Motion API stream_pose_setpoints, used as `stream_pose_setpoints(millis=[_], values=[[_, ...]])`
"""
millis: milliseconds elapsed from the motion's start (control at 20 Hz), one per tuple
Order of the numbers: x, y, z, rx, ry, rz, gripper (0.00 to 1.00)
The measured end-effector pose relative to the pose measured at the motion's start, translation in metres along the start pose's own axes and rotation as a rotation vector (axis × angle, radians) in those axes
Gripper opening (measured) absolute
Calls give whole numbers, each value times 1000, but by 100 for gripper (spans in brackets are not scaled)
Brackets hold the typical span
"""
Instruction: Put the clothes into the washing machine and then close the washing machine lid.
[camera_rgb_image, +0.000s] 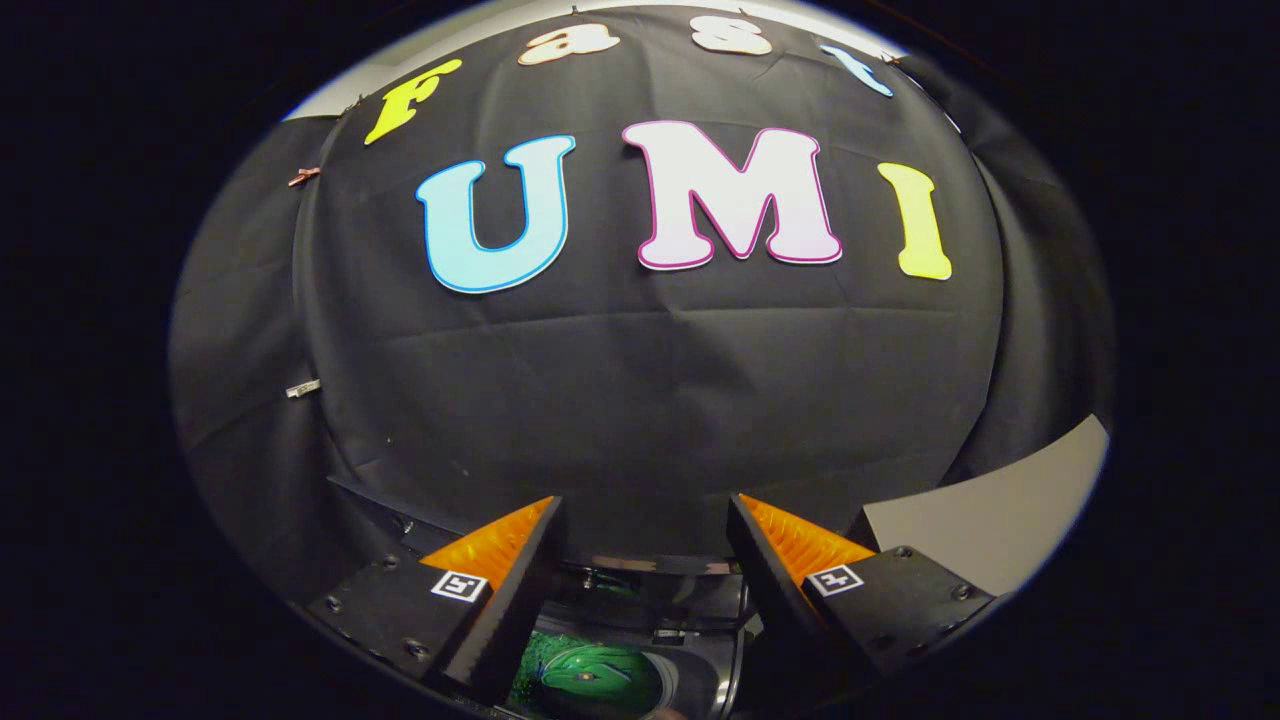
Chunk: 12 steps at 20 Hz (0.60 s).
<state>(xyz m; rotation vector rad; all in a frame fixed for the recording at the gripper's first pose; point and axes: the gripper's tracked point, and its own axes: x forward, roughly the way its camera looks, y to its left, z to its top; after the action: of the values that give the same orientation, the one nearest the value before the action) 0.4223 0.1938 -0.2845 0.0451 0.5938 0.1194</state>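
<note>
The gripper (645, 545) points level at the black cloth wall (640, 400) with its fingers spread and holding nothing, while the washing machine (640, 640) lies below and between them, something green showing in its open drum.

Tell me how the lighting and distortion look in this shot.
Gripper view: strong fisheye bulge curves the black cloth wall; lighting is dim and even, cloth creases sharp. The open gripper holds nothing; below, between its fingers, the washing machine shows green reflections.
</note>
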Motion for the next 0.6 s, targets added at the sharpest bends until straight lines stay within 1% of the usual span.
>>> stream_pose_setpoints(millis=[300, 600], values=[[-30, 4, -11, -3, -9, 0, 100], [-60, 8, -34, 7, 60, -11, 99]])
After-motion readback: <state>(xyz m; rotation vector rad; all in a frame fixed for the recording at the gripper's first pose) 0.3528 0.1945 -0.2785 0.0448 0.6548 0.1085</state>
